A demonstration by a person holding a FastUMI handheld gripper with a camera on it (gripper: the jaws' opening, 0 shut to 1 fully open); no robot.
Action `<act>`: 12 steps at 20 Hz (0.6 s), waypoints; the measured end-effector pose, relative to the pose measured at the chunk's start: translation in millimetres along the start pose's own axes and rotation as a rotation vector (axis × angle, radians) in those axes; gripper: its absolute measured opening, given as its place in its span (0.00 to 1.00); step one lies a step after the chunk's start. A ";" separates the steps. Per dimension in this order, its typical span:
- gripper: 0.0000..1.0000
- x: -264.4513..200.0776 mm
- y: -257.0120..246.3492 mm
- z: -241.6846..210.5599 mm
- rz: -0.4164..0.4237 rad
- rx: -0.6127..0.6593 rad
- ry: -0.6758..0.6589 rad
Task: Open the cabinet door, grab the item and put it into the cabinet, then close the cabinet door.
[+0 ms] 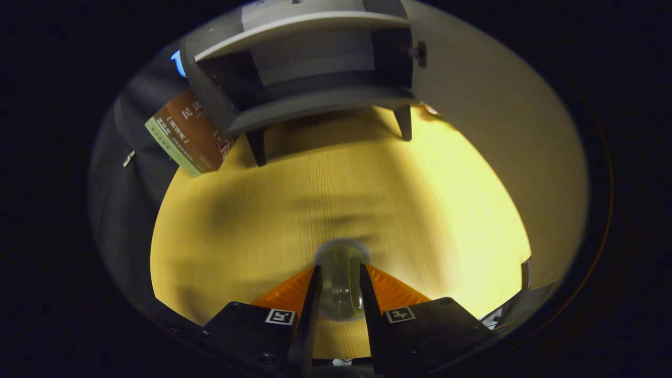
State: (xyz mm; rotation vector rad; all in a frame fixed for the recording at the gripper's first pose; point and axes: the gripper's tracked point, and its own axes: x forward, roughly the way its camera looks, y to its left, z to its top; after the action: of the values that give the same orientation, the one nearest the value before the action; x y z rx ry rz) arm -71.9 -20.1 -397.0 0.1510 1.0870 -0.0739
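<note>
One small clear glass cup [340, 283] sits clamped between the two fingers of the gripper [340, 273], both pressing its sides, above the yellow wood-grain tabletop [367, 184]. Well beyond the cup stands one grey wooden cabinet [304, 68] on short legs, two of them showing; its door is open and one shelf shows inside. One brown printed box [189, 134] leans just beside the cabinet's left side.
</note>
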 end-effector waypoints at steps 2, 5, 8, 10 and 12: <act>0.47 10.0 -1.6 -8.4 0.002 -0.003 0.026; 0.47 23.5 -5.3 -26.6 -0.020 -0.043 0.089; 0.47 22.2 -5.8 -21.7 -0.034 -0.063 0.085; 0.21 21.9 -9.1 -28.4 -0.036 -0.066 0.119; 0.16 17.5 -9.8 -18.0 -0.037 -0.039 0.096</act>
State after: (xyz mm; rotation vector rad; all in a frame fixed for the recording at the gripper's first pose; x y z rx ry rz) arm -80.9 -26.7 -421.6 0.0999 1.1863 -0.0796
